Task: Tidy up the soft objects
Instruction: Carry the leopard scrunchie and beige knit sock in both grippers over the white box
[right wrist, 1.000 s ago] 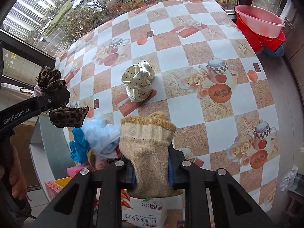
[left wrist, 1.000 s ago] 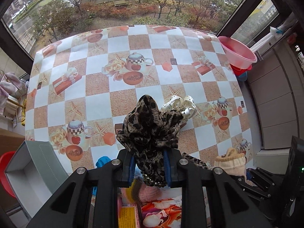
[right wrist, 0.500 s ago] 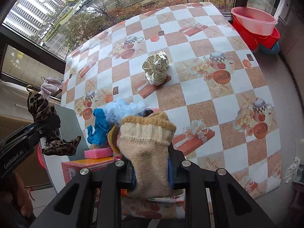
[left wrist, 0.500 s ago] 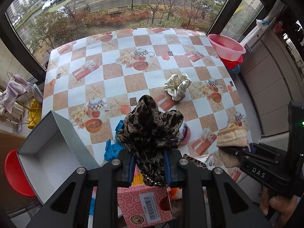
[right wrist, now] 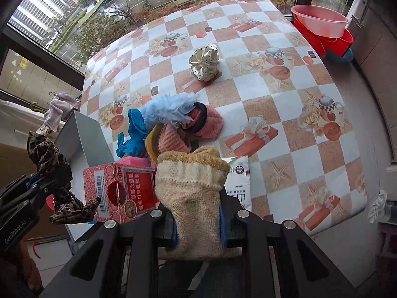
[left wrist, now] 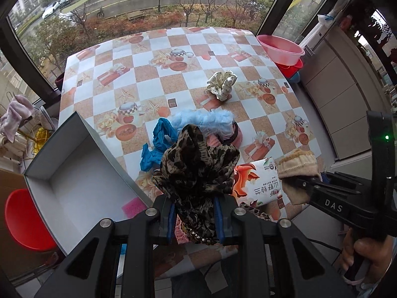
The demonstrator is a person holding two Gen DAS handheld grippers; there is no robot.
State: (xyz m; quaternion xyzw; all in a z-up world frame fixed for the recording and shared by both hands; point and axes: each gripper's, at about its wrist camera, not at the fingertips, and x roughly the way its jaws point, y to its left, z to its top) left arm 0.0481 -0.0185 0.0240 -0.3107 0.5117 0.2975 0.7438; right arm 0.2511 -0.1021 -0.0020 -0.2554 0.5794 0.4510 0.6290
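Note:
My left gripper [left wrist: 196,219] is shut on a leopard-print cloth [left wrist: 198,171], held above the table's near edge beside an open grey box [left wrist: 74,173]. A pink sponge [left wrist: 134,207] lies in the box. In the right wrist view, my right gripper [right wrist: 198,221] is shut on a beige knitted sock [right wrist: 196,198]; that sock [left wrist: 296,171] also shows at the right of the left wrist view. On the table lies a pile of soft things: a fluffy light-blue piece [right wrist: 168,109], blue cloth [right wrist: 134,134] and pink knitwear [right wrist: 211,124]. A polka-dot cream scrunchie [right wrist: 206,62] sits farther back.
A red printed carton [right wrist: 119,188] and a white packet [left wrist: 258,181] lie at the table's near edge. Pink and red basins [right wrist: 322,27] stand off the table's far right corner. A red stool [left wrist: 24,221] stands left of the box. A hand [left wrist: 372,260] holds the right gripper.
Both grippers have drawn back toward the near edge and risen with their cloths still held. The grey box and the pile now show fuller in both views.

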